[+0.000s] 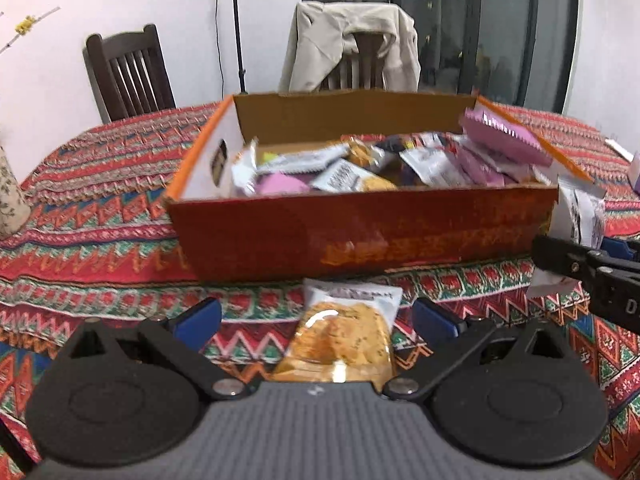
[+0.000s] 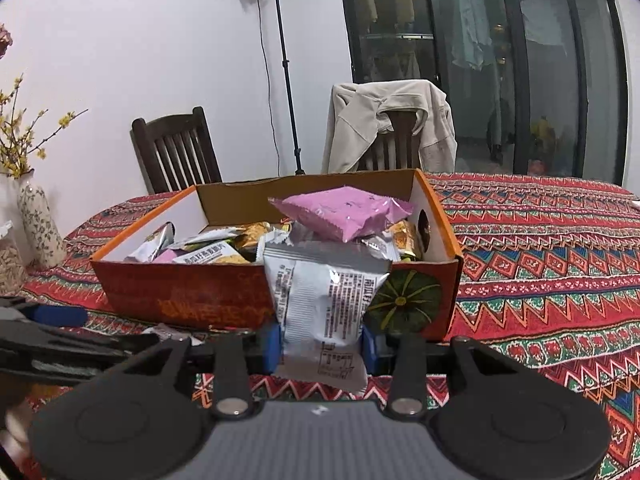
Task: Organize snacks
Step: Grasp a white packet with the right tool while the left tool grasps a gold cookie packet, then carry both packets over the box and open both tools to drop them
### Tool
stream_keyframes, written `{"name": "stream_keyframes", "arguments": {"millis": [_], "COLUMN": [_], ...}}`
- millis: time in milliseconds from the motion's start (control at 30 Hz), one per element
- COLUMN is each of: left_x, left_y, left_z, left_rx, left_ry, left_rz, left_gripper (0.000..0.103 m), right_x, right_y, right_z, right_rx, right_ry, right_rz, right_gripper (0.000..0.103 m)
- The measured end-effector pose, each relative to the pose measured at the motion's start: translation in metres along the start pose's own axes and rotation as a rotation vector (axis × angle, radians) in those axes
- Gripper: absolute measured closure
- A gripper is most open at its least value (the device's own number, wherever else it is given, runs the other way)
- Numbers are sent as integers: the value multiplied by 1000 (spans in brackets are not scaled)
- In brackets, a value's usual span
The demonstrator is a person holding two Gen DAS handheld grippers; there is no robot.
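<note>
An orange cardboard box (image 1: pixel 360 232) holding several snack packets stands on the patterned tablecloth; it also shows in the right wrist view (image 2: pixel 180 292). My left gripper (image 1: pixel 316 320) is open, its blue pads on either side of a yellow cracker packet (image 1: pixel 340 340) lying on the cloth just in front of the box. My right gripper (image 2: pixel 320 344) is shut on a silver-white snack packet (image 2: pixel 324 304), held upright in front of the box's near wall. In the left wrist view that gripper (image 1: pixel 588 264) and its packet (image 1: pixel 580 216) are at the right edge. A pink packet (image 2: pixel 344 212) lies on top of the pile.
Two dark wooden chairs stand behind the table, one (image 2: pixel 388 128) draped with a beige jacket. A flowered vase (image 2: pixel 40 220) with yellow blossoms stands at the table's left edge. A light stand (image 2: pixel 284 68) is by the wall. Glass doors are at the back right.
</note>
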State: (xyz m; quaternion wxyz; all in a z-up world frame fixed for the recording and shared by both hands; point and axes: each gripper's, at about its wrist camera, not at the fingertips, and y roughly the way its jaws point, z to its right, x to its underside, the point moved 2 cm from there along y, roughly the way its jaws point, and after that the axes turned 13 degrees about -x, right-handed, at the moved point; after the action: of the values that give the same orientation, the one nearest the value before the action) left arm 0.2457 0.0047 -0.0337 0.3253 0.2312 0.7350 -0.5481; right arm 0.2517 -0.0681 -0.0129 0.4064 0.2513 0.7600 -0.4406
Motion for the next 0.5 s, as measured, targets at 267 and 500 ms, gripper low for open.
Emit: {"name": "stream_keyframes", "arguments": {"millis": [267,500], "left_x": [9,12], "left_y": [7,-6], "left_z": [8,9], "left_rx": [36,94], "left_ry": [30,23], "left_rz": [-17,23], "left_gripper": [12,61], "right_x": [3,3], "right_y": [0,0], "right_z": [-4,-5], "right_rx": [-14,-16], "right_ry": [-12,-16], "right_rz": [-8,-9], "right_gripper": [65,65]}}
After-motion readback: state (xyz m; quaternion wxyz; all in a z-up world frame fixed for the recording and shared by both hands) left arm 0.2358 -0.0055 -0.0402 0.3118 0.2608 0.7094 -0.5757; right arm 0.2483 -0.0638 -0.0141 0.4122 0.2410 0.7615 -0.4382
